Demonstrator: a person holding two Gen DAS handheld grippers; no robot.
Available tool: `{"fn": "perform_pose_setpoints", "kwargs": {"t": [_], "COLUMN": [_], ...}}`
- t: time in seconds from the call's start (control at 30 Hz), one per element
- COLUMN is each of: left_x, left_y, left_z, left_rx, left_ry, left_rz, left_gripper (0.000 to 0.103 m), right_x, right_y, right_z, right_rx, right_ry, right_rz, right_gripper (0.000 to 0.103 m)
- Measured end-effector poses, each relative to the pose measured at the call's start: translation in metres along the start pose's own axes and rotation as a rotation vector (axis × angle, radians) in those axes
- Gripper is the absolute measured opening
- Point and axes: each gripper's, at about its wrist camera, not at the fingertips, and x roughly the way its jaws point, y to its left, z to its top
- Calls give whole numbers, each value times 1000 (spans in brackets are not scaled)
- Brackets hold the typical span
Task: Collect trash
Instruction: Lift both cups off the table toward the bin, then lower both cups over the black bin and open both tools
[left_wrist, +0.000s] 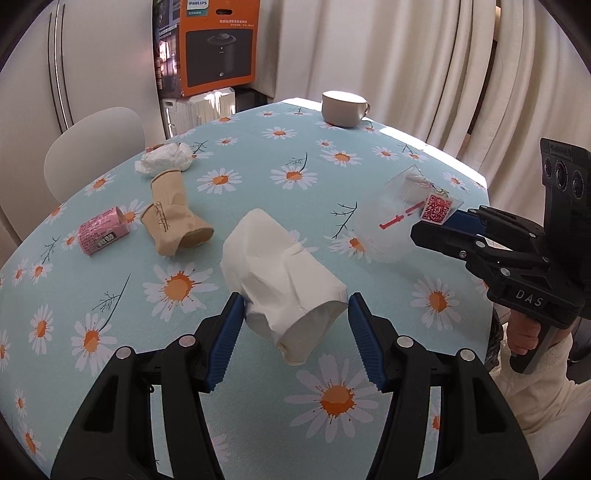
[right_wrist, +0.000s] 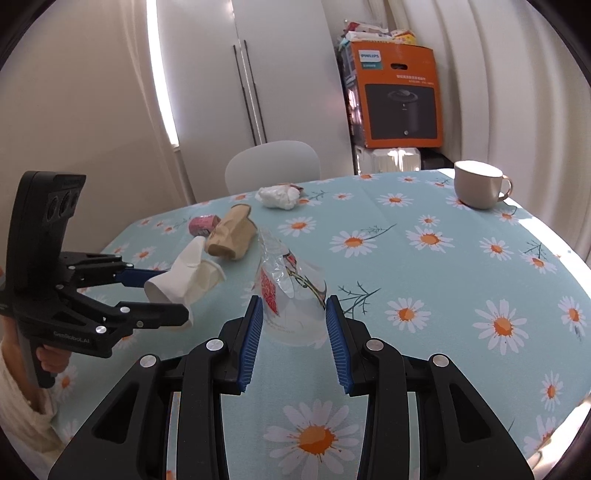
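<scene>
- Trash lies scattered on the counter (left_wrist: 258, 162), which carries a daisy-print cloth; the mug (left_wrist: 343, 109) at the far edge serves as the landmark.
- White paper cup (left_wrist: 284, 280), crushed and on its side, is the largest item and lies nearest the camera, well short of the mug. The left tongs (left_wrist: 295, 339) straddle its open end, jaws spread; one pad touches or nearly touches the paper, the other stands clear. State: released, nothing gripped.
- Clear plastic cup (right_wrist: 291, 295), crumpled, with a red-printed label, lies on the near side of the mug, well apart from it. The right tongs (right_wrist: 295, 339) bracket it, pads close to both walls. Whether the pads press the plastic cannot be told.
- Brown paper cup (left_wrist: 173, 221), crushed, lies left of the mug and nearer the camera.
- Crumpled white tissue (left_wrist: 166, 158) sits left of the mug, near the counter edge by the chair (left_wrist: 92, 147).
- Pink carton (left_wrist: 103, 232) lies beside the brown paper cup, on the side away from the mug.
- Procedure, as judged: centre each cup between the pads before closing. Close slowly; both cups are thin and will likely collapse or slip out if squeezed off-centre. Confirm a firm hold before lifting. No bin is in view.
</scene>
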Motion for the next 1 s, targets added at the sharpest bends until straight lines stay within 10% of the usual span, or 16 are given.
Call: {"fn": "perform_pose_setpoints", "kwargs": {"t": [1.0], "left_x": [52], "left_y": [-222], "left_z": [32], "left_rx": [424], "left_ry": [31], "left_rz": [-312], "left_gripper": [59], "right_x": [-144], "right_y": [-143], "right_z": [-104], "right_rx": [253], "right_ry": [-81], "right_rz": [-351], "right_gripper": [33]}}
